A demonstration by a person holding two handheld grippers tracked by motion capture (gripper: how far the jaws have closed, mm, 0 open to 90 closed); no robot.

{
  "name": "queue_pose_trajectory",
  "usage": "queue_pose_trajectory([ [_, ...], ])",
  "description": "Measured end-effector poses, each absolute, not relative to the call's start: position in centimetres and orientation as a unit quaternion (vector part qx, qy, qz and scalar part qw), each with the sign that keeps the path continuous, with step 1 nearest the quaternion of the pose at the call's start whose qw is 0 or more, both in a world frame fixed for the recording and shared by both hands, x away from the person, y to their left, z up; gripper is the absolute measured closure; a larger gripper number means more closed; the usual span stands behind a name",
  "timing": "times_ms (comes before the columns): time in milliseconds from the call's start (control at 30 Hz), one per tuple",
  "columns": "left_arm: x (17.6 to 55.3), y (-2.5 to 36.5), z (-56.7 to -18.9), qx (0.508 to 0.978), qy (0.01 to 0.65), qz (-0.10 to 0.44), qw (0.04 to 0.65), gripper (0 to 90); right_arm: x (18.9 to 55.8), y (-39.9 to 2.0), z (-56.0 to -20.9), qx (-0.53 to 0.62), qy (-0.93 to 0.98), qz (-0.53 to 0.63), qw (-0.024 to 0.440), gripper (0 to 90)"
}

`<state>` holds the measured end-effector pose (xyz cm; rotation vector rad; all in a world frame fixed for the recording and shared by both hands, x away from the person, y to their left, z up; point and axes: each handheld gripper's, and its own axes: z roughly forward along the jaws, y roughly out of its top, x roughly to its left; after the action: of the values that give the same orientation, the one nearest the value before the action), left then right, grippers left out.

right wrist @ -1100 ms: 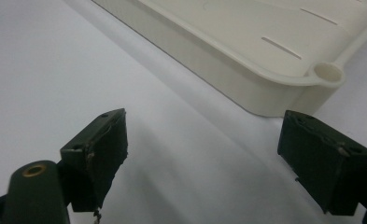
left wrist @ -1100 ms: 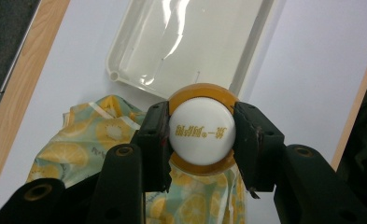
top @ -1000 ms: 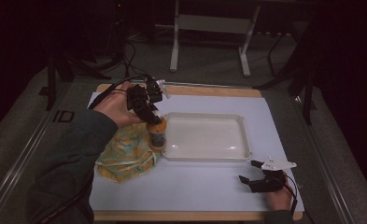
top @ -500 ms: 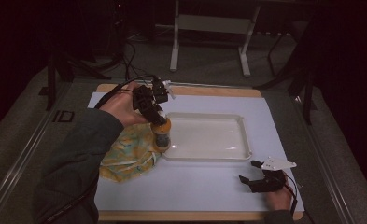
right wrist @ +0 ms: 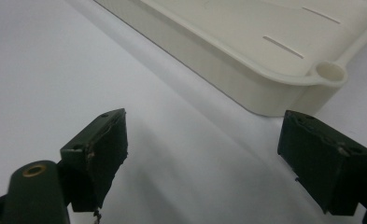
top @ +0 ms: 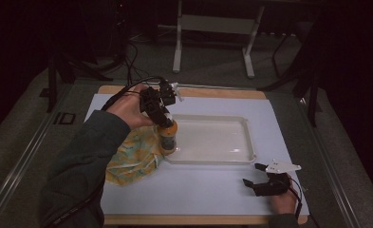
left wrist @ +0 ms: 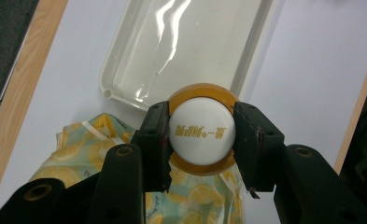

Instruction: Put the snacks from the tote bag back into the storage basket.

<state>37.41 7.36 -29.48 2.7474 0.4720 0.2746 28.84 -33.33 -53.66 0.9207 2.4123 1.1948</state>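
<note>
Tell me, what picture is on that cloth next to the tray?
Yellow lemons on pale green cloth, clearest in the left gripper view.

The small orange jar with a white lid [left wrist: 201,129] hides its body behind the lid; the lid's print is unreadable. The yellow lemon-patterned cloth [left wrist: 88,158] is partly hidden behind black fingers [left wrist: 154,140].

Dim room, grey floor [top: 27,142], metal stand [top: 212,28] behind.
</note>
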Motion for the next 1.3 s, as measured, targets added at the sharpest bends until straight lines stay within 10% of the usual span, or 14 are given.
queue_pose_trajectory([
  [1300,38.2,4.5,-31.9,0.971,0.157,0.086,0.16,58.8,28.8,-33.3,-53.6,0.32,0.838,0.417,0.147,15.5],
])
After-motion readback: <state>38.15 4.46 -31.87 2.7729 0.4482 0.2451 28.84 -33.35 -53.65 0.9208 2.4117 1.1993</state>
